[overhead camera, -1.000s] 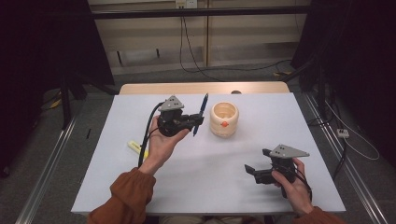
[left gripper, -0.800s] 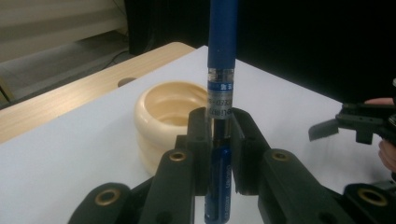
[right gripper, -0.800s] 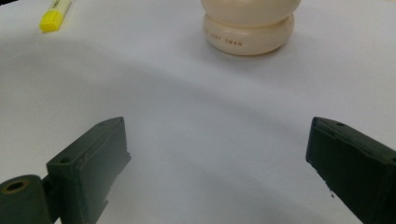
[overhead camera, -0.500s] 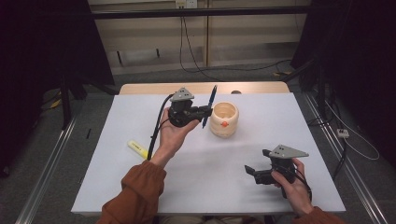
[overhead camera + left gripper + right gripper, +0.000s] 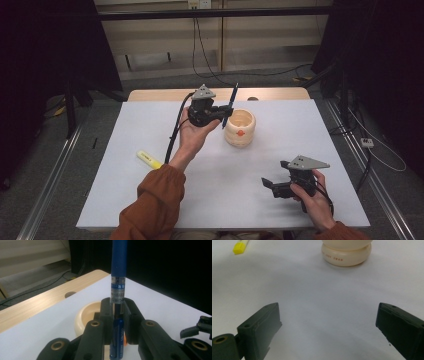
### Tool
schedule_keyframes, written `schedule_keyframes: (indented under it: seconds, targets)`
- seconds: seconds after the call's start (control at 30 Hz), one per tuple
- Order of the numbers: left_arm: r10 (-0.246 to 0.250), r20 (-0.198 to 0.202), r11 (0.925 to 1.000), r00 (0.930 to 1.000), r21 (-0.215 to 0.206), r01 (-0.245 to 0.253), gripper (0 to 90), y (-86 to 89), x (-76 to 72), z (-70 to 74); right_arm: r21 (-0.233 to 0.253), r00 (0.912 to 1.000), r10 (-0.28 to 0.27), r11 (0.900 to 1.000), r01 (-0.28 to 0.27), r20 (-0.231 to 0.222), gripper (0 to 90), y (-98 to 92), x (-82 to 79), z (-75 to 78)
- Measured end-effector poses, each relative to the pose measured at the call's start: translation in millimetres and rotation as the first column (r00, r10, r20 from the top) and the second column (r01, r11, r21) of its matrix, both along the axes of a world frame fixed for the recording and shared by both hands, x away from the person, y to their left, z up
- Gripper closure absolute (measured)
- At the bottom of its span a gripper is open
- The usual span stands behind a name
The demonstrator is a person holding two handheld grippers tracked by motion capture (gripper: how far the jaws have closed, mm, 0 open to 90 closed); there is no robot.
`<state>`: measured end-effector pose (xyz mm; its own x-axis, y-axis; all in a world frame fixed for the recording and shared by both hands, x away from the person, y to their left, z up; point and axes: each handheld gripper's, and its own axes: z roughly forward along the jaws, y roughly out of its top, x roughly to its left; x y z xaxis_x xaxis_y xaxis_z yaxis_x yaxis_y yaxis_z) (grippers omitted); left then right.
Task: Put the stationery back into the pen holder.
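Observation:
My left gripper (image 5: 221,114) is shut on a blue pen (image 5: 230,106), held nearly upright beside the left rim of a cream round pot (image 5: 239,128). In the left gripper view the blue pen (image 5: 118,277) stands clamped between the jaws, with the pot's open mouth (image 5: 86,315) just beyond. My right gripper (image 5: 272,186) rests near the table's front right, open with nothing between its jaws. In the right gripper view its jaws stand wide apart (image 5: 328,322) and the pot (image 5: 346,251) sits farther off.
A yellow highlighter (image 5: 149,159) lies on the white table (image 5: 125,130) at the left, also seen as a yellow highlighter (image 5: 240,246) at the top left of the right gripper view. A wooden strip (image 5: 160,94) runs along the table's far edge.
My left gripper has carried the blue pen rightward and farther back, from left of the pot to its rim. The right gripper has stayed in place.

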<state>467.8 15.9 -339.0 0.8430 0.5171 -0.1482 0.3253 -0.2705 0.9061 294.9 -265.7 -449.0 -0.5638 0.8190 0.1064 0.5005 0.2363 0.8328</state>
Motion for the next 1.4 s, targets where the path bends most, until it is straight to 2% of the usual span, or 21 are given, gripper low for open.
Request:
schedule_keyframes:
  seconds: [0.1, 0.2, 0.37, 0.5, 0.6, 0.8, 0.87, 1.0, 1.07, 1.13, 1.4]
  targets:
    - [-0.004, -0.003, 1.0000, 1.0000, -0.007, 0.004, 80.1, -5.7, 4.2, -0.2, 0.001, 1.0000, 0.002, 1.000, -0.002, 0.000, 5.7, -0.2, -0.1, -0.2]
    - [-0.005, 0.020, 1.0000, 0.9998, -0.003, 0.005, 80.0, -11.1, 6.9, -0.2, 0.003, 1.0000, 0.001, 1.000, -0.001, -0.001, 5.7, -0.9, 0.0, -0.6]
    - [0.007, 0.024, 1.0000, 0.9997, 0.004, -0.007, 80.0, -22.0, 16.0, -4.7, 0.003, 1.0000, 0.002, 1.000, -0.002, -0.003, 6.0, -0.7, -0.2, -0.6]
    - [0.011, 0.017, 0.9999, 0.9998, -0.012, -0.011, 80.0, -26.4, 21.2, -10.1, 0.004, 1.0000, 0.005, 1.000, -0.005, -0.004, 6.0, -0.9, -0.4, -0.7]
    - [0.025, 0.017, 0.9997, 0.9996, -0.005, -0.025, 80.0, -29.0, 24.8, -13.3, 0.006, 1.0000, 0.004, 1.000, -0.004, -0.005, 6.0, -1.5, -0.3, -0.9]
    - [0.014, 0.021, 0.9999, 0.9997, -0.009, -0.014, 80.0, -37.3, 27.1, -17.3, 0.008, 1.0000, 0.005, 1.000, -0.005, -0.005, 6.0, -1.5, -0.5, -1.1]
    - [0.018, 0.019, 0.9998, 0.9997, 0.006, -0.018, 80.0, -38.8, 28.2, -19.7, 0.008, 1.0000, 0.006, 1.000, -0.006, -0.005, 6.0, -1.4, -0.8, -1.0]
    - [0.024, 0.017, 0.9997, 0.9996, 0.006, -0.025, 80.0, -39.5, 30.4, -25.4, 0.005, 1.0000, 0.007, 1.000, -0.007, -0.003, 6.0, -1.7, -1.2, -1.1]
    - [0.023, 0.026, 0.9994, 0.9994, 0.025, -0.024, 80.0, -41.0, 30.6, -29.4, 0.006, 0.9999, 0.009, 1.000, -0.009, -0.005, 6.0, -1.5, -1.4, -1.1]
    - [0.026, 0.016, 0.9996, 0.9995, 0.009, -0.026, 80.0, -41.0, 33.0, -33.9, 0.007, 0.9999, 0.011, 1.000, -0.011, -0.006, 6.0, -1.6, -1.3, -1.3]
    - [0.028, 0.010, 0.9991, 0.9995, 0.030, -0.029, 79.9, -41.0, 35.6, -45.3, 0.006, 0.9998, 0.018, 1.000, -0.018, -0.012, 6.0, -0.7, -1.2, -2.5]
